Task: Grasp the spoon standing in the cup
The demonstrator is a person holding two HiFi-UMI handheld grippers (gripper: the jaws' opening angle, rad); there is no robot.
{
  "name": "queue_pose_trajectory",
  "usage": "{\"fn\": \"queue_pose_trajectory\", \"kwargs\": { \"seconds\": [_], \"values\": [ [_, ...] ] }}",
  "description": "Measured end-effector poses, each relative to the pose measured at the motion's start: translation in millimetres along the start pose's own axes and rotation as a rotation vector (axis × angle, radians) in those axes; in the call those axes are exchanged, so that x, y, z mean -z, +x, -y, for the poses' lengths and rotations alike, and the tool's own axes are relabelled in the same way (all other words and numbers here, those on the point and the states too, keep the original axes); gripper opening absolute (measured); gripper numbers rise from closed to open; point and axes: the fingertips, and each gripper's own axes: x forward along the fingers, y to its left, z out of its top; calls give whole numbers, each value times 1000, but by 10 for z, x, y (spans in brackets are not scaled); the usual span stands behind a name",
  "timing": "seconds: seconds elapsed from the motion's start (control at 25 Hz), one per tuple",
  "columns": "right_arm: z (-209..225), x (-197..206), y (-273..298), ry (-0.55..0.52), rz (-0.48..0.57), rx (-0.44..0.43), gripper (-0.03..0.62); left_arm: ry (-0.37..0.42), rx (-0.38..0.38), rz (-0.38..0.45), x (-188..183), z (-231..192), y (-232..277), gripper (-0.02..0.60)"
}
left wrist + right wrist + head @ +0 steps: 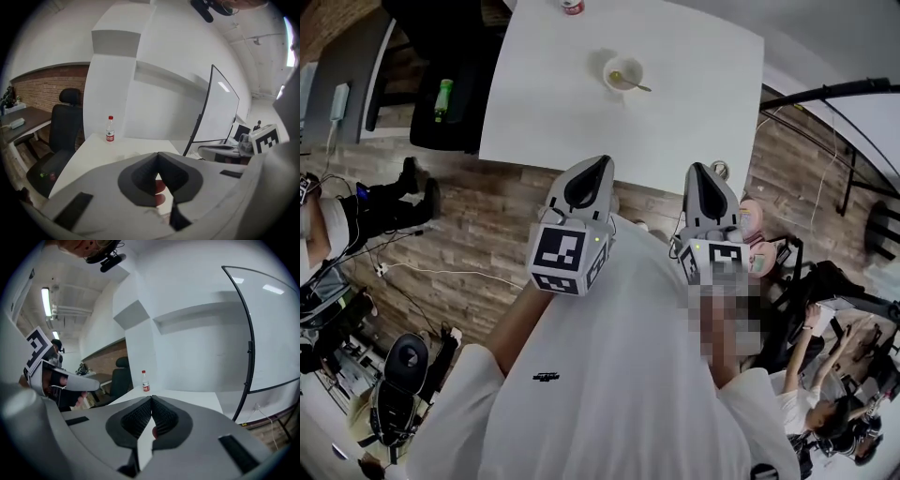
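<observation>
worktop: one white square worktop [703, 112] on a wood-plank floor [478, 234]; it lies ahead of both grippers.
cup: one small round white cup [611, 64], standing on the worktop toward its far side and well apart from both grippers.
spoon: one yellowish spoon [635, 85] sits in the cup. its handle leans out over the rim to the right, and no gripper touches it.
grippers: two, side by side in front of the person's white shirt, both pointing toward the worktop.
left gripper: grey left gripper [587, 183], short of the worktop's near edge; its jaws are clenched tip to tip with nothing held between them.
right gripper: grey right gripper [709, 192], just beside the near right corner of the worktop. its jaws are pressed together at the tips and grasp nothing.
marker cubes: two black-and-white square-marker cubes, one on the left gripper [565, 253] and one on the right gripper [718, 261].
bottles: two. one clear plastic bottle with red cap and red label [109, 130] stands upright at the far edge of the worktop, well apart from the cup. one green bottle [442, 98] lies on the chair seat, off the worktop.
chair: one black office chair with headrest [65, 124], just beside the left edge of the worktop.
board: one dark-framed glass board [218, 105], standing upright to the right of the worktop.
</observation>
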Motion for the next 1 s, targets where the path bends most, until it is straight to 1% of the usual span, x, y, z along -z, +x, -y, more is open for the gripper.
{"fn": "queue_pose_trajectory", "kwargs": {
  "seconds": [0.16,0.32,0.44,0.6,0.76,0.84,0.96,1.0],
  "values": [
    [-38,-199,335,1,14,41,2,5,47,-17,-114,-270,210,11],
    [-12,-206,603,18,14,62,1,39,94,-29,-211,-385,397,11],
    [4,-228,725,28,16,64,2,63,119,-45,-226,-399,532,11],
    [15,-176,830,52,-7,52,1,80,148,-91,-177,-333,739,12],
    [18,-104,898,54,-48,46,2,131,149,-112,-126,-270,944,13],
    [1,-95,928,54,-51,39,1,123,161,-114,-109,-270,1033,13],
    [38,-79,1014,47,-47,28,2,116,188,-91,-124,-252,1191,16],
    [70,-69,1028,44,-51,28,2,123,193,-91,-105,-233,1242,34]
  ]
}}
